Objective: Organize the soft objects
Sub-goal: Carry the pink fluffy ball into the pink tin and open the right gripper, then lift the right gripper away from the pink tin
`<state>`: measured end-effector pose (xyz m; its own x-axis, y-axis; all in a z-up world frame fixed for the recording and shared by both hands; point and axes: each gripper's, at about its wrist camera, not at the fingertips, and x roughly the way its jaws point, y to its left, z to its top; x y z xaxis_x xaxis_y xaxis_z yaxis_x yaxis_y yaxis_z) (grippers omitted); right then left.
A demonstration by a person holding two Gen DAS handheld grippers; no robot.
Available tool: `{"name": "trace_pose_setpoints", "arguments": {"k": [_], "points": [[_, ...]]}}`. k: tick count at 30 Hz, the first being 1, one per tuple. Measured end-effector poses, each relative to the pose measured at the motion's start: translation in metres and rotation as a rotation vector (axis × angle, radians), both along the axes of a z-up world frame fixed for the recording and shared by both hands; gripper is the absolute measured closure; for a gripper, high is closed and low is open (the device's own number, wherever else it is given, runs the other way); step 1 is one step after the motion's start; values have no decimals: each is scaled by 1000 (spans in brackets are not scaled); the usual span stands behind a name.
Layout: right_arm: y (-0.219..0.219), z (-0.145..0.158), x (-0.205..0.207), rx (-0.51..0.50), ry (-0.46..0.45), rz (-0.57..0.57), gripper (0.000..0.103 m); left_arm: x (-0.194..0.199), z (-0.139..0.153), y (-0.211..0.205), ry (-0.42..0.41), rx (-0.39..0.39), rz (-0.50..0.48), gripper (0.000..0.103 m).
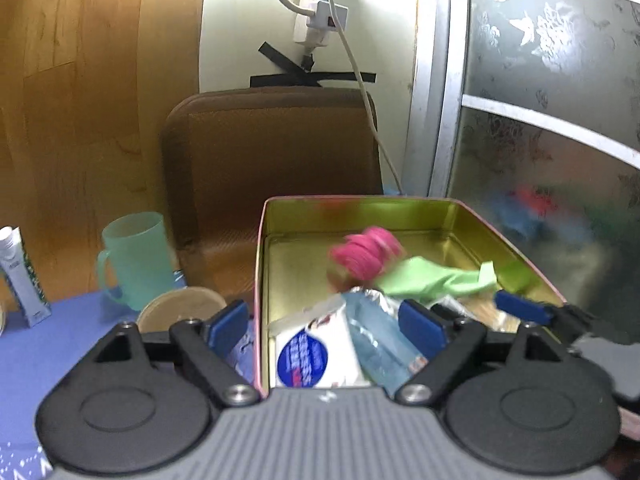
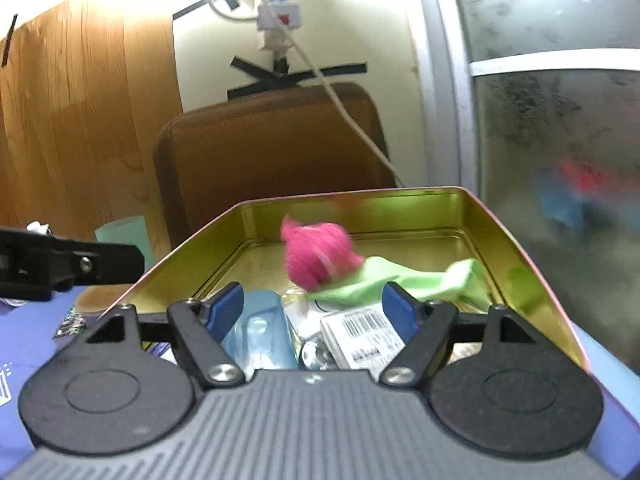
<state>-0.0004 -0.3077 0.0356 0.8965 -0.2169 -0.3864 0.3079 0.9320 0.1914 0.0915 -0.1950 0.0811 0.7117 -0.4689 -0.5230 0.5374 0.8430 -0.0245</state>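
Left gripper (image 1: pixel 324 326), lower centre of the left wrist view: jaws spread wide, nothing between the blue pads (image 1: pixel 226 326), straddling the near left wall of a gold-lined metal tin (image 1: pixel 360 210). Right gripper (image 2: pixel 312 312), lower centre of the right wrist view: jaws likewise apart and empty, poised over the tin's near end.

Inside the tin, mid-frame: pink yarn ball (image 2: pixel 316 254), motion-blurred, touching a light green cloth (image 2: pixel 404 282) spread toward the right wall. Nearer the cameras: white tissue packet with blue round label (image 1: pixel 316 354), clear bluish plastic wrapper (image 2: pixel 260 332), and barcoded white pack (image 2: pixel 366 334).

Left of the tin in the left wrist view: translucent green mug (image 1: pixel 134 258), round tan lid (image 1: pixel 182 312), small carton (image 1: pixel 20 280), all on a blue tablecloth (image 1: pixel 48 356). Behind, upper centre: brown chair back (image 1: pixel 272 152), taped power strip (image 1: pixel 316 12) on the wall, frosted patterned door (image 1: pixel 552 80) at right.
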Motion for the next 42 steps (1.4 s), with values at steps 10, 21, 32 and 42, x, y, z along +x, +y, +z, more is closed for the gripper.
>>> {"name": "trace_pose_setpoints", "arguments": {"k": [10, 21, 32, 42], "points": [[22, 9, -41, 11, -78, -25, 25, -31, -8, 22, -15, 117, 52, 18], [41, 9, -48, 35, -59, 7, 25, -44, -21, 57, 31, 158, 117, 18], [65, 10, -46, 31, -43, 68, 25, -46, -31, 80, 56, 161, 155, 12], [83, 7, -39, 21, -10, 109, 25, -39, -41, 102, 71, 161, 200, 12]]}}
